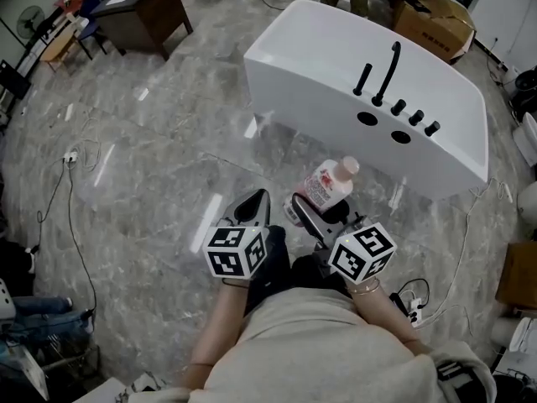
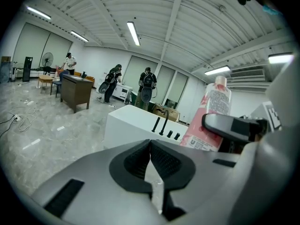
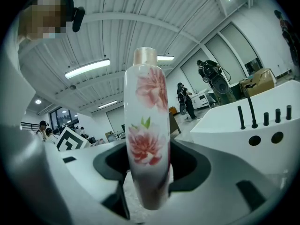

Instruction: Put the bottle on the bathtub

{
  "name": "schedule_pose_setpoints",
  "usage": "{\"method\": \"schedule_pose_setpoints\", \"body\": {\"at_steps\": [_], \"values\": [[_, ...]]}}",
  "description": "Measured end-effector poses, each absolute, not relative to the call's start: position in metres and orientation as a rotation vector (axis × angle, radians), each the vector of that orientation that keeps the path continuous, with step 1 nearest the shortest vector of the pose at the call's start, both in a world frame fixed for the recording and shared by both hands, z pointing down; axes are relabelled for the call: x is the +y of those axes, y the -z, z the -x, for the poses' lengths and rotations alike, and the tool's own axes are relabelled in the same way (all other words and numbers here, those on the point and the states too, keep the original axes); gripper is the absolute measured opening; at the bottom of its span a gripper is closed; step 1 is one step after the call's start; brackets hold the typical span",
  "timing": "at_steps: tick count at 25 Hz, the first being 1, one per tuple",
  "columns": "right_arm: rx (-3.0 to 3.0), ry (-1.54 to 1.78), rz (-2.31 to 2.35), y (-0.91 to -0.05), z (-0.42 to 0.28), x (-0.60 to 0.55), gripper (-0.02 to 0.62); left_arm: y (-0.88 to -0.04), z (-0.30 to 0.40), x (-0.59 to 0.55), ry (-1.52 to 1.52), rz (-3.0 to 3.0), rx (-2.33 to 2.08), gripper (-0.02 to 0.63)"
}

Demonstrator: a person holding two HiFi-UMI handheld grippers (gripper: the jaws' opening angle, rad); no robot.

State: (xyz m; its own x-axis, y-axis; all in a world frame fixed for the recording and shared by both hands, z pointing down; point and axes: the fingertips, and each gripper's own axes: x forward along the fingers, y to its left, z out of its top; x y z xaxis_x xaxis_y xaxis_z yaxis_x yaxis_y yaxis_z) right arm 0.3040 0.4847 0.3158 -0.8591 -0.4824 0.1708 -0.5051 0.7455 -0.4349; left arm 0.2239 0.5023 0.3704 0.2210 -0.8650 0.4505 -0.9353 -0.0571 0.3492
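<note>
Head view: the left tool (image 1: 254,201) is closed and empty. The right tool (image 1: 323,210) carries the bottle (image 1: 329,183), near the bathtub (image 1: 336,65) but not on it (placing remains, I judge).

Left gripper view: jaws together, nothing between.

Right gripper view: jaws clamp the upright white bottle, which has pink flowers and a pale cap.

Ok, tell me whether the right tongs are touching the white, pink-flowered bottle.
Touching. The right gripper view shows the right tongs clamped on the white, pink-flowered bottle, pressing both its sides.
</note>
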Motion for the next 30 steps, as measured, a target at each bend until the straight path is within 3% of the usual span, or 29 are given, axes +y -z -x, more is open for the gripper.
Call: {"method": "schedule_pose_setpoints", "body": {"at_steps": [8,23,30], "values": [[-2.874,-0.774,-0.834,-0.326,-0.261,0.433,0.235,-0.396,-0.170,0.462,-0.158,-1.858,-1.652,0.008],[-2.876,-0.747,-1.064,-0.305,-0.115,0.228,0.235,-0.361,0.017,0.246,-0.150,-2.000,-1.620,0.008],[-2.829,-0.792,-1.145,-0.310,-0.070,0.168,0.235,-0.355,0.056,0.188,-0.079,-2.096,-1.500,0.008]]}}
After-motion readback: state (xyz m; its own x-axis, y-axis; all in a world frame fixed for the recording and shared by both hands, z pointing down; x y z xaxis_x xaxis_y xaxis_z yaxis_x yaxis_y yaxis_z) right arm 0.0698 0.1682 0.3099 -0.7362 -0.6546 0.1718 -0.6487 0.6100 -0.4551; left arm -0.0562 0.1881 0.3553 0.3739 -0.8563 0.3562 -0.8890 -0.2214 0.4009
